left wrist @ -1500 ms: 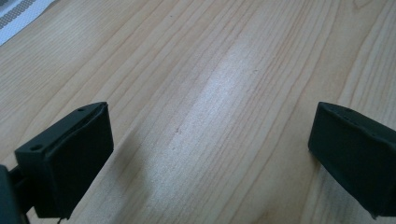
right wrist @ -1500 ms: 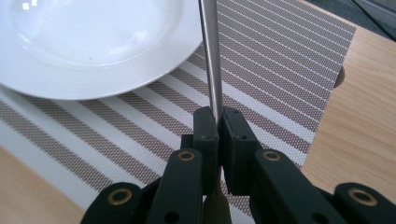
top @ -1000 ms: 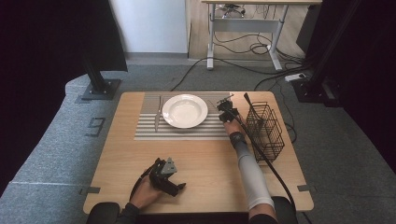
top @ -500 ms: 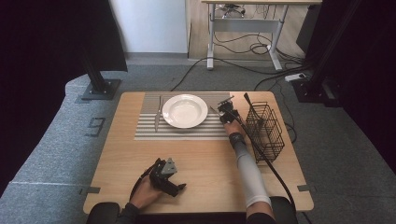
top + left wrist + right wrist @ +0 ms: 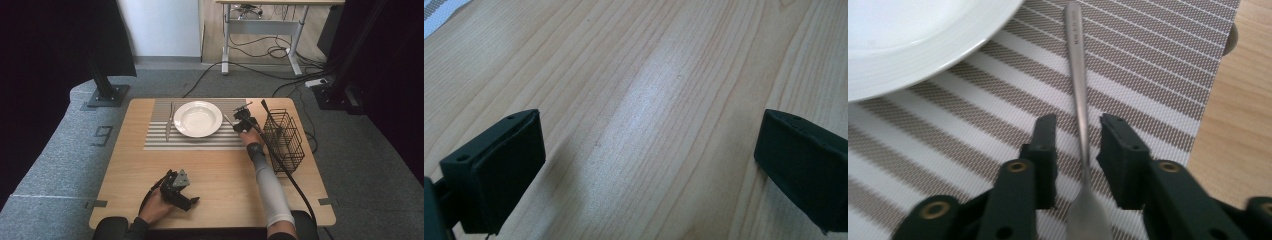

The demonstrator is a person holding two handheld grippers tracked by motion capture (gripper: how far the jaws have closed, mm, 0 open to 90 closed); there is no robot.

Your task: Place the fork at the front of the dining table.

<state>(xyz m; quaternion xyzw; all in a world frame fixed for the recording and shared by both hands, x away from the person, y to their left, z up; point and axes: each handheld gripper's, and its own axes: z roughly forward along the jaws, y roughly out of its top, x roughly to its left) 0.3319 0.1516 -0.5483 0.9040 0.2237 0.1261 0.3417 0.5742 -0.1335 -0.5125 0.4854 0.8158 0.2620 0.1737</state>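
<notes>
Steel spoon [image 5: 1081,100] lies on the striped placemat [image 5: 1158,75] beside the plate [image 5: 913,40], just released by the right gripper [image 5: 1078,150], jaws opening (left gripper [image 5: 649,165] idles apart on the desk [image 5: 664,75]); next, lift clear.

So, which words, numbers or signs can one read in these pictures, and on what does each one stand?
"9": a dark mark that reads like this digit, on the grey floor left of the table.
A stamped marking on the handle of the utensil lying on the striped placemat: too small and blurred to read.
Nothing else is legible.
</notes>
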